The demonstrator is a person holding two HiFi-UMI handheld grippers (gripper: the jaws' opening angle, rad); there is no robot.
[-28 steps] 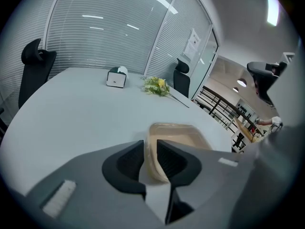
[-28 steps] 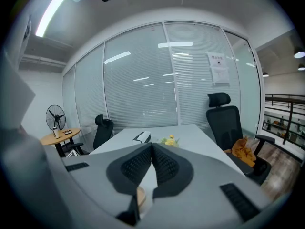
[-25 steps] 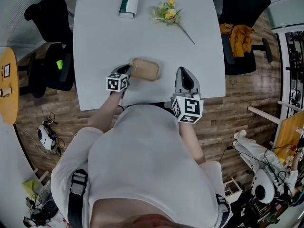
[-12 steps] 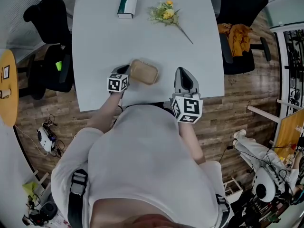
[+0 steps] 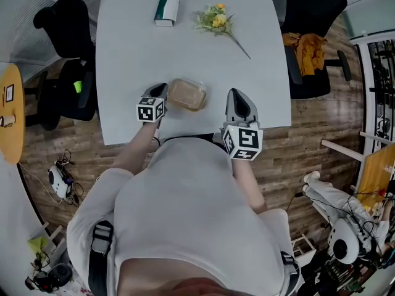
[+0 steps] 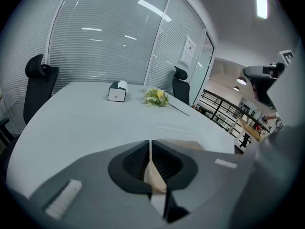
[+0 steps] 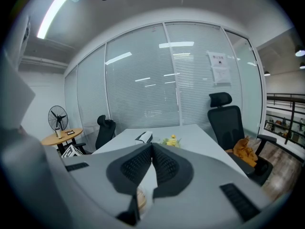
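1. Left gripper view: I see the left gripper [image 6: 150, 149] clamped on the thin side wall of the tan container [image 5: 187, 94].
2. Head view: the container is over the white table [image 5: 133, 54], near its front edge, between both grippers.
3. Right gripper [image 7: 152, 149]: jaws pressed together, nothing between them, just right of the container.
4. Tissue box [image 5: 166, 9] and flowers [image 5: 216, 18] lie well apart, at the far end.
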